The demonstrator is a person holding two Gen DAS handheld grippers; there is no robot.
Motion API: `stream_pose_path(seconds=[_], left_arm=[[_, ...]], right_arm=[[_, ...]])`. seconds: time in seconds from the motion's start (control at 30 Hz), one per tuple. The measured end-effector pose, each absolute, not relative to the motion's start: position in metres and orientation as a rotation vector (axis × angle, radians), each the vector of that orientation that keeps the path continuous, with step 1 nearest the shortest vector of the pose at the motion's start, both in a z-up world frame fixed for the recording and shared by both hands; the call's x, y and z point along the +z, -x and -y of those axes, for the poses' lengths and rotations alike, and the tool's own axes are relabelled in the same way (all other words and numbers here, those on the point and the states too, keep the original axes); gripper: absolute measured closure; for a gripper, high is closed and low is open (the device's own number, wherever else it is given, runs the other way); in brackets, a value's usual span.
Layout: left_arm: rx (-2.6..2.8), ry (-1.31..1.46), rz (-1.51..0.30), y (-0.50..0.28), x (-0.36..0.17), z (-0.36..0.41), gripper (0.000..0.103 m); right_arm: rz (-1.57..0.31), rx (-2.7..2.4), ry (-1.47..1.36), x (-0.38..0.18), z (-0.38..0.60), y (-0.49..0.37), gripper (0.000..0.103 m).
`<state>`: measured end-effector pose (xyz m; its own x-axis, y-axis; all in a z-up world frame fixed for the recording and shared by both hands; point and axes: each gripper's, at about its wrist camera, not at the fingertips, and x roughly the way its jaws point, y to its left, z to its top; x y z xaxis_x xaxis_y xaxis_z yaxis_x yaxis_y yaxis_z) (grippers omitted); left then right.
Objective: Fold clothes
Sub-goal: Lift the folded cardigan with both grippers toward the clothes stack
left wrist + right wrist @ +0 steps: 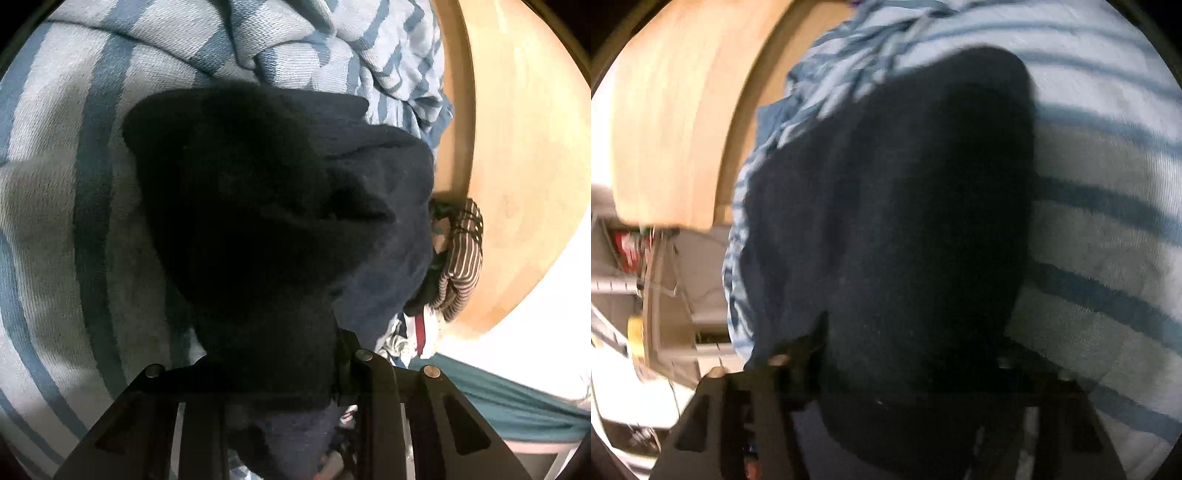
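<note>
1. A dark navy garment fills the centre of both views, draped over the blue-and-white striped blanket.
2. The left gripper has the navy cloth bunched between its black fingers; the fingertips are buried in fabric, but it appears clamped on it.
3. The right gripper is blurred and smothered by the garment; whether its fingers are together or apart cannot be told.
4. Beside the garment's edge, a striped clothes pile is half hidden against a wooden board.
</note>
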<state>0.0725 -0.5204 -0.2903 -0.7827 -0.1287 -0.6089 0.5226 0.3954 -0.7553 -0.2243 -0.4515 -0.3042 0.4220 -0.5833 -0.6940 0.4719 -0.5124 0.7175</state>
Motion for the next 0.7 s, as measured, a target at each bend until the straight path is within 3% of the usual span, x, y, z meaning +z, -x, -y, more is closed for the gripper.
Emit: stream_pose_path(seconds=[0.23,0.7], left_arm=[[-1.840,-0.467,-1.513,-0.028,-0.194,0.516,0.077],[-2.192,-0.397,-1.295,0.158,-0.025,0.607,0.077]], right_arm=[[-0.128,-1.482,-1.260,-0.210,0.466,0.211,0.057],[-0.156,-1.662,-1.053,-0.013,0.521,0.341,0.057]])
